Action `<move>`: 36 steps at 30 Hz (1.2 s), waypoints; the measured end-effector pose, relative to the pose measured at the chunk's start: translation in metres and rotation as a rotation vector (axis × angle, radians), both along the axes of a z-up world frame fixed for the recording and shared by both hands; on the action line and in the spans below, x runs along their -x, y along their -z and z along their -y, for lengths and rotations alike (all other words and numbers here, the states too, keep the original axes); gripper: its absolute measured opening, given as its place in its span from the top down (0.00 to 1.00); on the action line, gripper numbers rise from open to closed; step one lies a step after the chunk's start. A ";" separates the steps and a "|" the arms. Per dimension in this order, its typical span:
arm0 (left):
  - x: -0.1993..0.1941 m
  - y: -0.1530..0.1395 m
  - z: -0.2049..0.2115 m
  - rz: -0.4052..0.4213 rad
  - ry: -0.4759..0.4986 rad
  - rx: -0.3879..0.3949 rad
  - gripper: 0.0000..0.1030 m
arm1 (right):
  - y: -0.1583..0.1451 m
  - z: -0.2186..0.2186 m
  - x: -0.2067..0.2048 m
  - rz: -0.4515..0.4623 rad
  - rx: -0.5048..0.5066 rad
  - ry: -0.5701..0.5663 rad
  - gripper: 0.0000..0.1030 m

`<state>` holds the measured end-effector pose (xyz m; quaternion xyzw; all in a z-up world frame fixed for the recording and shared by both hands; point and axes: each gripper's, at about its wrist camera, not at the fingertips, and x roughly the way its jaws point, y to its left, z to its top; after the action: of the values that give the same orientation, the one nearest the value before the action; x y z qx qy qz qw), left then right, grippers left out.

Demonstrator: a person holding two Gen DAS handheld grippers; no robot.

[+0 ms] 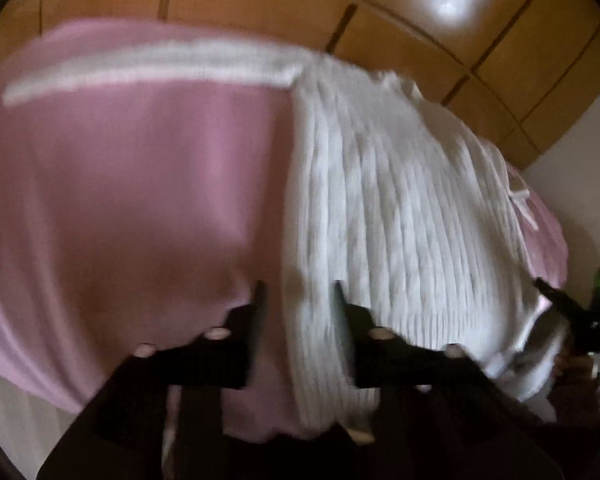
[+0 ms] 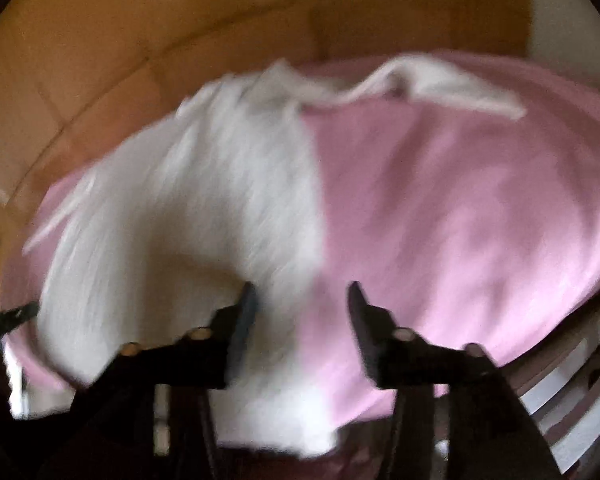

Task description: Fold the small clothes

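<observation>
Cloth, left wrist view: a white ribbed knit garment (image 1: 400, 216) lies on a pink cloth (image 1: 120, 200) that covers most of the frame, the white piece filling the right half.
Band: a white strip (image 1: 152, 66) runs across the pink cloth near its far edge and meets the top of the white garment.
Floor: wooden floor (image 1: 440, 32) with dark seams shows beyond the pink cloth, with a bright glare patch on it.
Left tool (image 1: 300, 290): its two black fingers stand partly apart above the line where white knit meets pink cloth; nothing sits between them and they grip nothing.
Far right: the tip of the right tool (image 1: 572, 312) pokes in at the garment's right edge, with a small green light just above it.
Sharpness: the frame is motion-blurred.

Cloth, right wrist view: here the white ribbed knit garment (image 2: 204, 208) fills the left half and the pink cloth (image 2: 460, 220) the right half.
Fold: a white flap (image 2: 440, 84) lies loose along the far edge of the pink cloth.
Right tool (image 2: 302, 292): black fingers about half apart, hanging over the white-pink boundary at the garment's near edge, holding nothing.
Left edge: a dark tip, the left tool (image 2: 16, 314), shows at the garment's left side.
Background: wooden floor (image 2: 140, 40) lies behind the cloth; heavy blur hides the knit's detail.
</observation>
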<state>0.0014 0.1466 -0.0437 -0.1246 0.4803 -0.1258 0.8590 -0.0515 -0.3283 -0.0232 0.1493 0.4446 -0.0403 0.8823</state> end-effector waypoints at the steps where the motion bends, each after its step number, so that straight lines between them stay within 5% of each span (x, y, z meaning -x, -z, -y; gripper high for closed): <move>1: -0.005 -0.004 0.004 0.022 -0.005 -0.006 0.55 | -0.004 0.009 -0.003 0.020 0.031 0.034 0.45; 5: -0.034 -0.010 0.035 0.074 0.007 -0.020 0.55 | -0.006 0.053 -0.030 0.055 0.209 0.190 0.41; 9: -0.056 -0.007 0.071 0.089 0.035 -0.016 0.43 | 0.004 0.087 -0.070 0.065 0.351 0.250 0.41; 21: -0.109 0.013 0.137 0.115 0.090 -0.165 0.43 | 0.042 0.139 -0.172 -0.051 0.479 0.214 0.42; 23: -0.113 0.017 0.137 0.108 0.081 -0.159 0.40 | 0.040 0.149 -0.181 -0.050 0.473 0.213 0.49; 25: -0.114 0.018 0.137 0.119 0.080 -0.159 0.36 | 0.042 0.155 -0.190 -0.069 0.476 0.192 0.84; 31: -0.113 0.021 0.139 0.148 0.096 -0.173 0.35 | 0.013 0.147 -0.167 -0.069 0.508 0.166 0.92; 36: -0.114 0.019 0.133 0.153 0.123 -0.145 0.35 | -0.041 0.142 -0.123 -0.085 0.469 0.099 0.92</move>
<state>0.1153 0.0135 -0.0628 -0.0228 0.4281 -0.1523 0.8905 0.0717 -0.4705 0.0174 -0.0398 0.4521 -0.1916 0.8702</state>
